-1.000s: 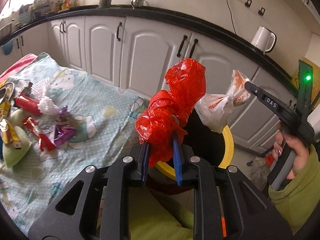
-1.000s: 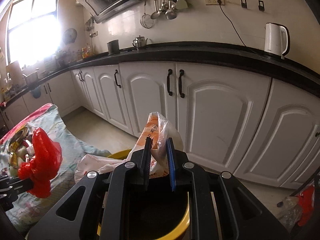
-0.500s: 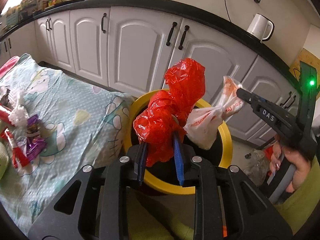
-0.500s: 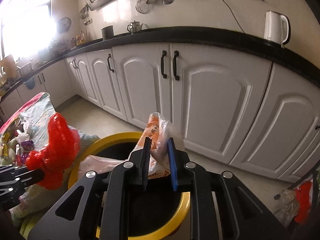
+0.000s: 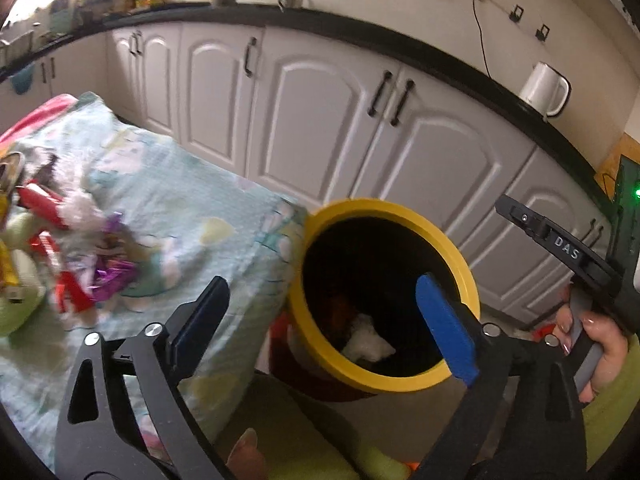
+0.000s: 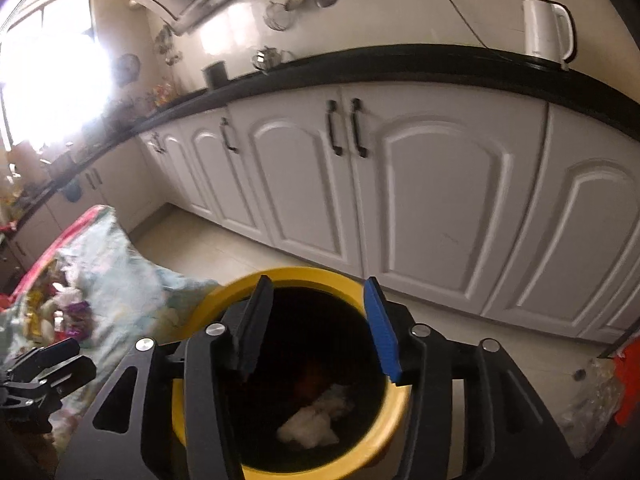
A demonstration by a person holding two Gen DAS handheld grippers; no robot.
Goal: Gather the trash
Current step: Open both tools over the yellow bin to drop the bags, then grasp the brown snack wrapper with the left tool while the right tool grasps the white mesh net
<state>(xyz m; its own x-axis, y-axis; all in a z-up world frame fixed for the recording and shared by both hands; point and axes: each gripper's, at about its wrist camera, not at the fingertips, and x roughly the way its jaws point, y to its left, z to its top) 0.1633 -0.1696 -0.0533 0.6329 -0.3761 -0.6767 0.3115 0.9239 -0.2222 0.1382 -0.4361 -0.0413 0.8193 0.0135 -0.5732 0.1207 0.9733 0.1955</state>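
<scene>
Since a second ago, the red plastic bag once clamped in the left gripper and the white-and-orange bag once clamped in the right gripper have been let go; both sets of jaws have just been opening, and nothing is seen between them now. The left jaws are spread very wide, the right ones about half as far.

The only writing that can be read is "DAS", printed in white on the side of the right gripper's black finger as seen from the left wrist. A green light is lit on the board behind it. The right hand, in a green sleeve, is wrapped round the handle.

The yellow-rimmed bin stands on the floor just beside the near corner of the table, which is covered by a pale blue patterned cloth. Both grippers are held above the bin's mouth. Inside, low in the dark interior, a crumpled white bag is seen, with something red-orange just behind it, blurred.

More trash, red, purple and white wrappers, is left lying near the table's left edge, well apart from the left gripper. A white kettle is set on the black worktop.
</scene>
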